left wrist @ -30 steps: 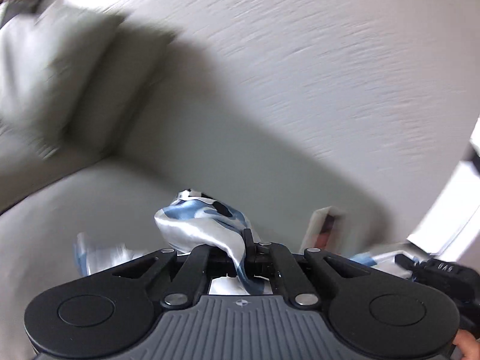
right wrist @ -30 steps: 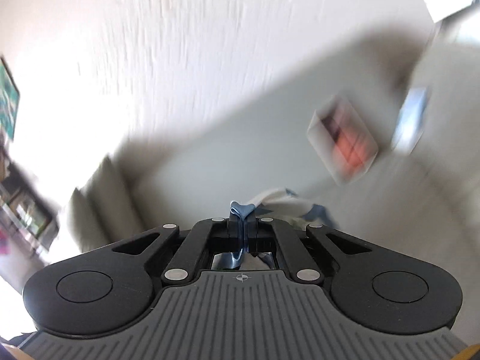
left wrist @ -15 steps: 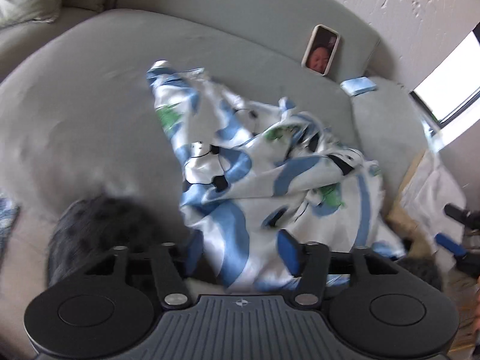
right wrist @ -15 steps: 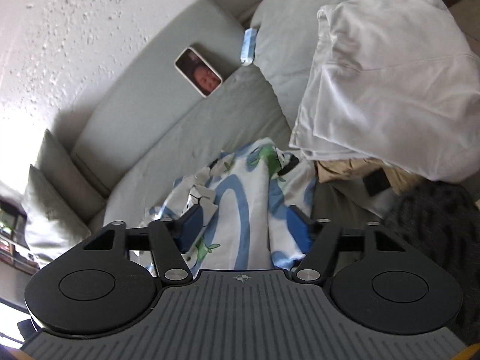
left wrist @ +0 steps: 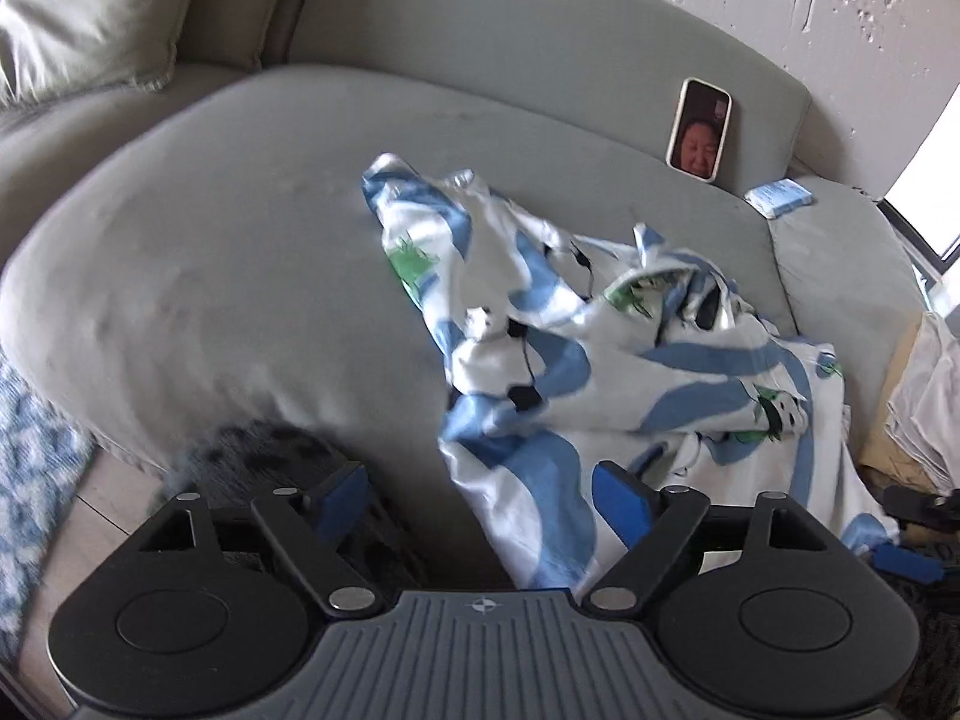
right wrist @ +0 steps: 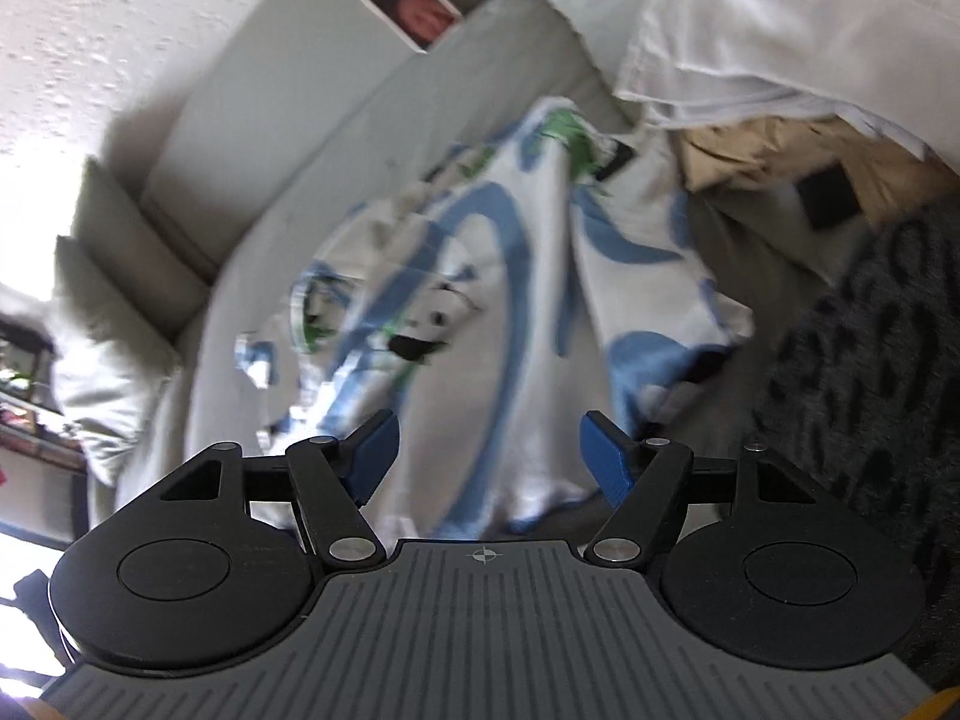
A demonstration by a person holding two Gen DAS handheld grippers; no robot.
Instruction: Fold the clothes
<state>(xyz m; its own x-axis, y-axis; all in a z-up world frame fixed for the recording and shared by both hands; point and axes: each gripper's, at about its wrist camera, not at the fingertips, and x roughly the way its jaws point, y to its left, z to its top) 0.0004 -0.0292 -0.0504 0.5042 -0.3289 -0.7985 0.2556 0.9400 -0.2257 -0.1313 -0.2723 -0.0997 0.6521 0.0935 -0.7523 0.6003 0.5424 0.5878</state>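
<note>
A white satin garment with blue swirls and green and black prints lies crumpled on the grey sofa seat, its near edge hanging over the seat front. My left gripper is open and empty just in front of that hanging edge. In the right wrist view the same garment is spread on the seat, blurred. My right gripper is open and empty, close above its near edge.
A phone leans on the sofa back, a small blue pack beside it. Folded white cloth and tan cloth lie right of the garment. A grey cushion sits far left. A dark patterned rug covers the floor.
One second ago both grippers were shut on the garment and held it up. They have since opened and let it go; it now lies on the sofa seat.
</note>
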